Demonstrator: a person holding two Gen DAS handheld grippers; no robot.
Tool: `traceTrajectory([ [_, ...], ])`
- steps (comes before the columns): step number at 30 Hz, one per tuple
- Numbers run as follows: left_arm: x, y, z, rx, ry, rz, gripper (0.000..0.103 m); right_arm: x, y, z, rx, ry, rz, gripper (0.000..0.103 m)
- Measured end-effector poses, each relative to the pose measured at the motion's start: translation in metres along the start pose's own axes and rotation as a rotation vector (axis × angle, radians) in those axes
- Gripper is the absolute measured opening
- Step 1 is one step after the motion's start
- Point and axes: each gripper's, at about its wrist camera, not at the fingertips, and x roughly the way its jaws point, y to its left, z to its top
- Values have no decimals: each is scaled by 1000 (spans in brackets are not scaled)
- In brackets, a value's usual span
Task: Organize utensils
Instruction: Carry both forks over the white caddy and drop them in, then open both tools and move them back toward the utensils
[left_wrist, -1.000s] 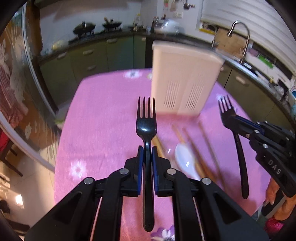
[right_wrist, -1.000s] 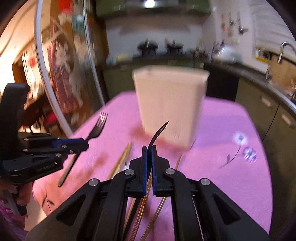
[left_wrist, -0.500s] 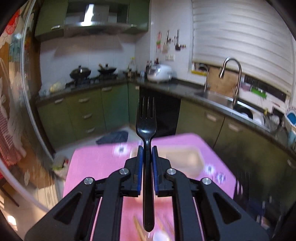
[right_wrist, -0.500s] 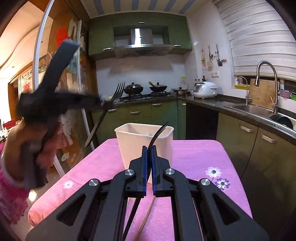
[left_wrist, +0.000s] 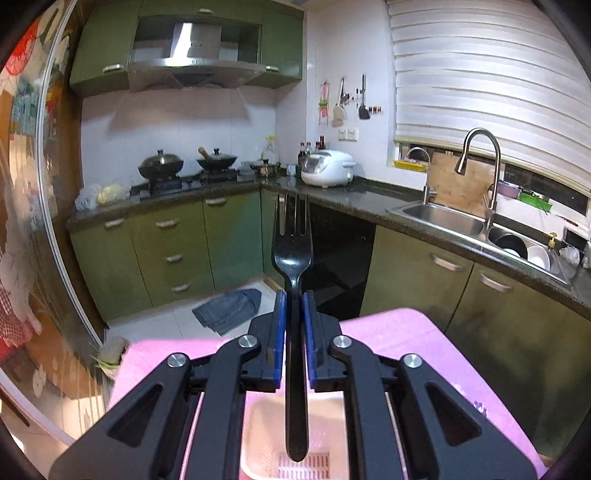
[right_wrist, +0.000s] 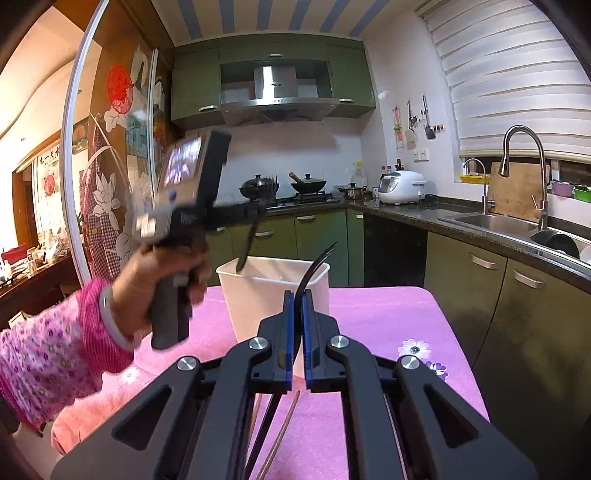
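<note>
left gripper (left_wrist: 293, 325) clamped on black fork (left_wrist: 293, 254) over holder (right_wrist: 258, 295) | right gripper (right_wrist: 297, 317) clamped on second fork (right_wrist: 314, 269) | risk: handle catches the rim, holder tips

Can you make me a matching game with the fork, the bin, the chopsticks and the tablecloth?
Things:
1. left gripper's black fork
2. white utensil bin
3. chopsticks
4. tablecloth

Descriptions:
A. pink, with little flowers
B. lying flat on the table
C. held tines-up, handle end over the bin's opening
D. standing upright on the table, open at the top

Right pairs: 1-C, 2-D, 3-B, 4-A

The left gripper and the right gripper each pinch a black fork.
</note>
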Motion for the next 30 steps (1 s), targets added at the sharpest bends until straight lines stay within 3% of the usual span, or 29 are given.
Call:
traceTrajectory([
  [6,-4,-5,-29,17,34,7,10,9,6,7,-10,-7,14,5],
  [11,-9,2,-43,9,61,3,38,19,17,28,-51,-61,18,5],
  [15,-27,10,-47,-13,54,14,40,35,24,57,-70,-141,19,5],
  [21,-72,41,-59,-115,47,76,48,91,33,94,-119,-262,-61,5],
  [30,-110,44,-70,-42,22,88,48,184,29,103,-215,-290,-259,5],
])
